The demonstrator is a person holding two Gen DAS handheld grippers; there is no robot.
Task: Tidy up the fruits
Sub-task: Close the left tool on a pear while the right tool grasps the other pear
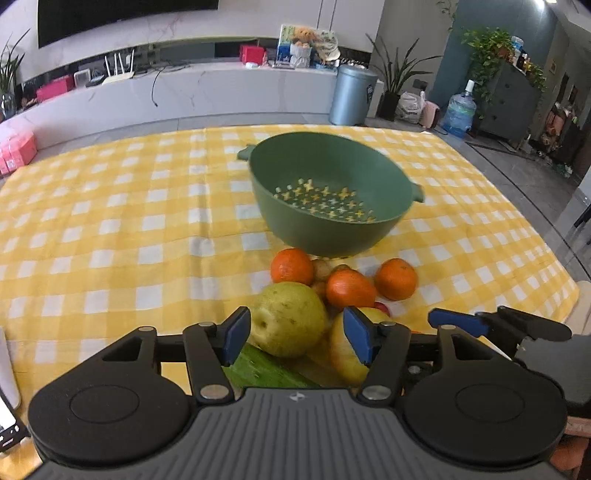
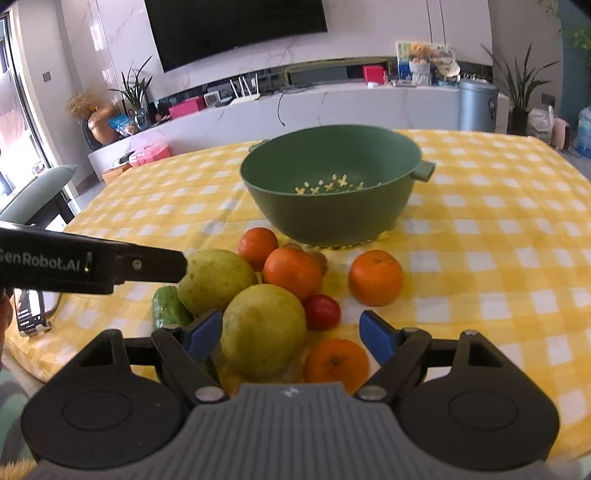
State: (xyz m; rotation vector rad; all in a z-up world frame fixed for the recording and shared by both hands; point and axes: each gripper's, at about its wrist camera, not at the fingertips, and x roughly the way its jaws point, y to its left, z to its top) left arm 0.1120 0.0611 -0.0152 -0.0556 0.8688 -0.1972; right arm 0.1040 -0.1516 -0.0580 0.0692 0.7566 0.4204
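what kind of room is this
Most likely a home living and dining room: a wall-mounted TV above a long media console, houseplants, and a table under a yellow checked tablecloth holding fruit.

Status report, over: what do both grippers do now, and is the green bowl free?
Left gripper open around a pear, not closed. Right gripper open over second pear. Green colander empty, fruit pile in front. Nothing blocking, over.
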